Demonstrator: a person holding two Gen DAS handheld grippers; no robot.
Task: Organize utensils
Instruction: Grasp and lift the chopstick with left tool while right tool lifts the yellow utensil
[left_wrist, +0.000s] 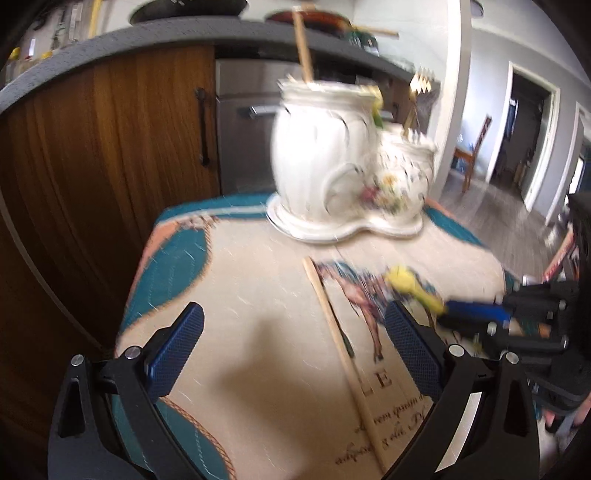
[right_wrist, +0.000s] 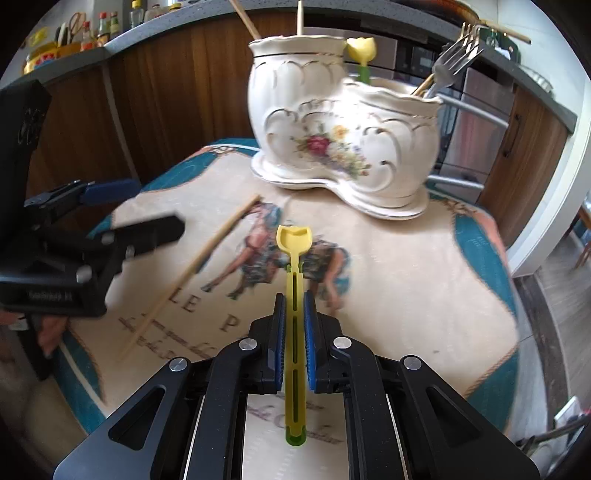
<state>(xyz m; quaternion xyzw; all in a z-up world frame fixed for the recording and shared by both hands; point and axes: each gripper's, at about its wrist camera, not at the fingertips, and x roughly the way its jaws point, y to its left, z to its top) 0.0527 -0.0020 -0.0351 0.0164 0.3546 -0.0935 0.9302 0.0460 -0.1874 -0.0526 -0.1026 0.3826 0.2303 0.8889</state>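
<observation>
My right gripper (right_wrist: 294, 301) is shut on a yellow tulip-shaped spoon (right_wrist: 293, 258), held level above the table, bowl pointing at the white ceramic double holder (right_wrist: 343, 136). The holder holds wooden sticks, another yellow tulip spoon (right_wrist: 362, 50) and forks (right_wrist: 456, 51). A wooden chopstick (right_wrist: 199, 262) lies on the tablecloth. My left gripper (left_wrist: 291, 332) is open and empty above the cloth, with the chopstick (left_wrist: 340, 336) between its fingers' line. The spoon (left_wrist: 406, 284) and right gripper (left_wrist: 480, 314) show at the right in the left wrist view, and the holder (left_wrist: 332, 155) stands beyond.
The table has a printed beige and teal cloth (right_wrist: 406, 295). Wooden cabinets (left_wrist: 110, 147) and a steel oven (left_wrist: 243, 122) stand behind under a grey counter. My left gripper (right_wrist: 122, 218) shows at left in the right wrist view.
</observation>
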